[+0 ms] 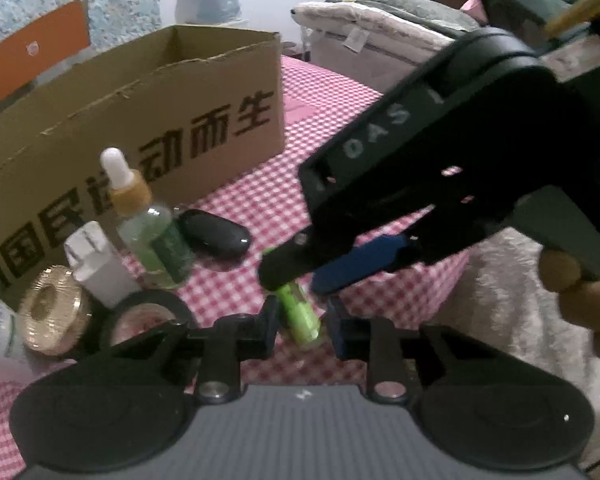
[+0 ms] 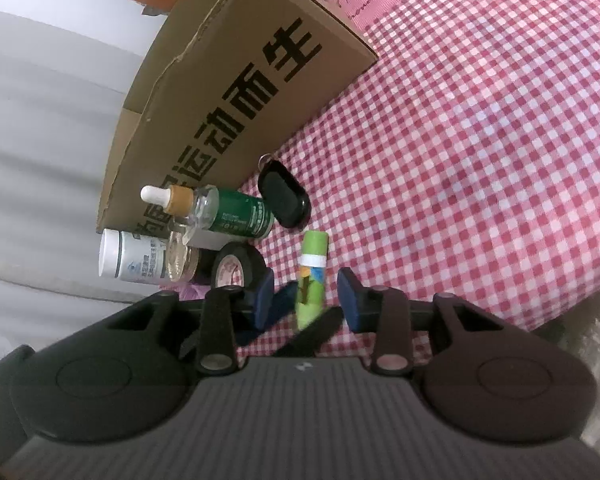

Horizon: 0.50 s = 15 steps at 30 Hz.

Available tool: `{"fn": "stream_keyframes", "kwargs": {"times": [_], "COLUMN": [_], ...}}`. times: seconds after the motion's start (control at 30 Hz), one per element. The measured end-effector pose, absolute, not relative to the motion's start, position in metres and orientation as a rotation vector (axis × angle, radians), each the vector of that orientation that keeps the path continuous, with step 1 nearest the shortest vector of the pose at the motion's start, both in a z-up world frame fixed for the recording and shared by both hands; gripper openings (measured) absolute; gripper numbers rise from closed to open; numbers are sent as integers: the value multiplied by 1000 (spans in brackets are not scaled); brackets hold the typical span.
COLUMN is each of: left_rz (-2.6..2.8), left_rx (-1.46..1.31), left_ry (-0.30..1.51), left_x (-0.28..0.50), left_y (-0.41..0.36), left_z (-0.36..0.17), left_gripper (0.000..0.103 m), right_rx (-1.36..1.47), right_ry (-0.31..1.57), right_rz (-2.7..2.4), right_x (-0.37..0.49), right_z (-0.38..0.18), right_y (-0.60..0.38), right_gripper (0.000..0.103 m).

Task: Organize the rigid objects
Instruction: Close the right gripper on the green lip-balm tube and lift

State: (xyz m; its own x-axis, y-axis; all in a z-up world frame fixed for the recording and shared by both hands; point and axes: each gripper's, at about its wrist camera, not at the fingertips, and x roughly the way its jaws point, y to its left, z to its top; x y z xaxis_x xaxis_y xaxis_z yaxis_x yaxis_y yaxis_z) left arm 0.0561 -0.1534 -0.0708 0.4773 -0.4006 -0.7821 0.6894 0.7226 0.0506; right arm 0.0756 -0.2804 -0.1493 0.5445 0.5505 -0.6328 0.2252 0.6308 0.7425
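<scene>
Surface: a bed or table covered in a red-and-white checked cloth (image 2: 480, 140), with a pale quilt and a water jug in the blurred background.
Container: an open brown cardboard box with black Chinese print (image 1: 148, 112) stands at the back of the cloth; its inside is hidden from both views, so what it already holds cannot be told.
Target thing: a small lime-green plastic tube with a white band and a picture label (image 2: 311, 276) lies flat on the cloth, in front of the box and apart from it.
Left gripper (image 1: 300, 328): jaws spread, one on either side of the green tube, not touching it as far as the blur allows.
Right gripper (image 2: 306, 296): jaws also spread around the same tube from the other side; in the left wrist view its fingertips hang just above it. Nothing is pinched.
Still waiting: a clear dropper bottle with a green label and tan collar (image 2: 220, 210), a black oval key fob (image 2: 284, 196), a roll of black tape (image 2: 238, 266), a white pill jar (image 2: 130, 256), a gold-lidded jar (image 1: 52, 312) and a small white plug-like block (image 1: 96, 260), all clustered against the box front.
Progress: judged early; every visible thing sits outside the box and the tube is not yet gripped.
</scene>
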Motion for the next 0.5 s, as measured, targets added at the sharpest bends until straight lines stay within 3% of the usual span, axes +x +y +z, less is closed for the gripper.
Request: {"fn": "stream_keyframes", "kwargs": {"times": [0.3,0.5], "left_rz": [-661,-662], "left_rx": [355,319], "left_ry": [853,853], "left_x": [58,64], "left_y": [-149,-146], "left_z": [-70,-69], "left_gripper": [29,29], "right_rx": [849,737], "right_ry": [1010,1022], "right_rz": [239,244], "right_x": [82,87], "right_z": [-144,-139], "right_y": [-281,-269], "right_gripper": [31,23]}}
